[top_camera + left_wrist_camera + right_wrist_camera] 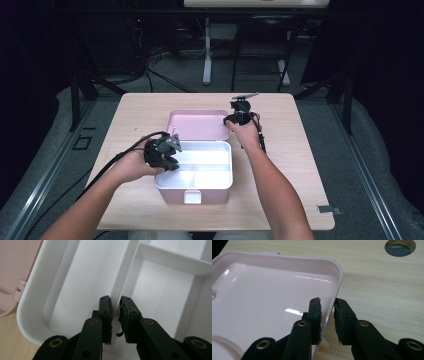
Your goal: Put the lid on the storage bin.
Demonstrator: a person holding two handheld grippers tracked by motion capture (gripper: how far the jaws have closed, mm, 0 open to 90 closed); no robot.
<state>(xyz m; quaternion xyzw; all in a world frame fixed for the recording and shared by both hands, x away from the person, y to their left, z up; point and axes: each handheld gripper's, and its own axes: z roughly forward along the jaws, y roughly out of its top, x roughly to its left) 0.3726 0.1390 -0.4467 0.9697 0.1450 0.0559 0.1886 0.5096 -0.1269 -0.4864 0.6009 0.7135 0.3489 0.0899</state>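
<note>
A pink plastic storage box [194,187] with a white divided inner tray [210,165] is seen near the middle of the pale wooden counter [295,165], its hinged pink lid [197,125] thrown open and lying back flat behind it. The left claw [115,315] is narrowed on the tray's white centre divider [125,277], one jaw on each side of the wall and pressed against it. The right claw [327,315] is likewise narrowed on the right-hand rim of the lid, one jaw inside the lid and one outside, just above the counter.

The step in hand is judged to be the handling of the open box: the tray is gripped as if to be lifted out, or to steady the box, while the lid is held by its edge. For the next move, a firm pinch on the thin divider and a straight upward pull would be called for, or a swing of the lid about its hinge.

No brand, label or writing can be read on the box, lid or tray.
</note>
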